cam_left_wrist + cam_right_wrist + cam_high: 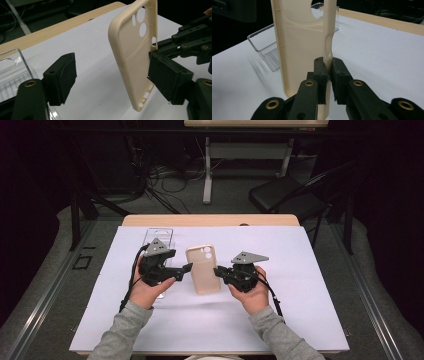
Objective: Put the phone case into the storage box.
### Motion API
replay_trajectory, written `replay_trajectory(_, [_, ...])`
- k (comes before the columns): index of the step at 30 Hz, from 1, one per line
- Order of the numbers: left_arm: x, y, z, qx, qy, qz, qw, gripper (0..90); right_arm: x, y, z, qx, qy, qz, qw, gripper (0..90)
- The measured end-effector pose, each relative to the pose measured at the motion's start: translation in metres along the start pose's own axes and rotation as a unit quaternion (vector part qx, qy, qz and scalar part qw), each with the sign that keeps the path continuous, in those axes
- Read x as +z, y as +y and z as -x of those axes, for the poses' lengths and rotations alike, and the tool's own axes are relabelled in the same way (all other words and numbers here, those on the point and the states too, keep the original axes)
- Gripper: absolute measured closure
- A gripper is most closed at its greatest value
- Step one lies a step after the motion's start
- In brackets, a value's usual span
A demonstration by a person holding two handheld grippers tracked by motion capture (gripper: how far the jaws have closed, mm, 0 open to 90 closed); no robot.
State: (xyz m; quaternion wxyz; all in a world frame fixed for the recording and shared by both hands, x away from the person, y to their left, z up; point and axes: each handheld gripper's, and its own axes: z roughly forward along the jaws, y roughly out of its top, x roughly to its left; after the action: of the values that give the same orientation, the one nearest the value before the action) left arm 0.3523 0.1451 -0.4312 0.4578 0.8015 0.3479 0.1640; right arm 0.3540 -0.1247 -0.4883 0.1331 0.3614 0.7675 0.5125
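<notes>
The beige phone case (203,268) sits between the two grippers, held up off the white sheet (300,310), its long axis running away from the person toward the far edge of the table (210,220), camera holes at the far end.

R gripper (218,271) has it: in the right gripper view the jaws are pinched nearly shut on the case's side wall, one pad inside the rim, one outside. That grip alone carries the case.

L gripper (187,267) is right at the opposite long edge but not gripping. In the left gripper view its jaws stand well apart; one pad (61,77) hangs free over the sheet w/ clear air to the case, the other pad (170,76) sits close at the case's rim. Can't tell if that one touches. So: open, nothing clamped.

The relation that matters: the case lies straight across from the L gripper toward the R, its near edge between the L pads, face turned side-on. My read is the L would only need to close in place on that edge to share or take over the hold.

The clear plastic tray (158,240) lies on the sheet behind the L hand (147,287), apart from the case.
</notes>
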Motion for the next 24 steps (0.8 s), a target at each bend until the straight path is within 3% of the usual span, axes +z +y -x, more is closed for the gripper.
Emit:
replay_trajectory(13, [-0.0011,-0.0008,0.0031,0.015,0.012,0.006,0.9998,38.5,0.0051,-0.004,-0.0079,-0.006,0.002,-0.008,1.0,83.1])
replay_trajectory(24, [0.0026,-0.0033,0.0031,0.016,0.022,-0.008,0.9996,46.9,0.007,-0.0059,-0.0103,-0.01,0.001,-0.012,0.9999,83.0])
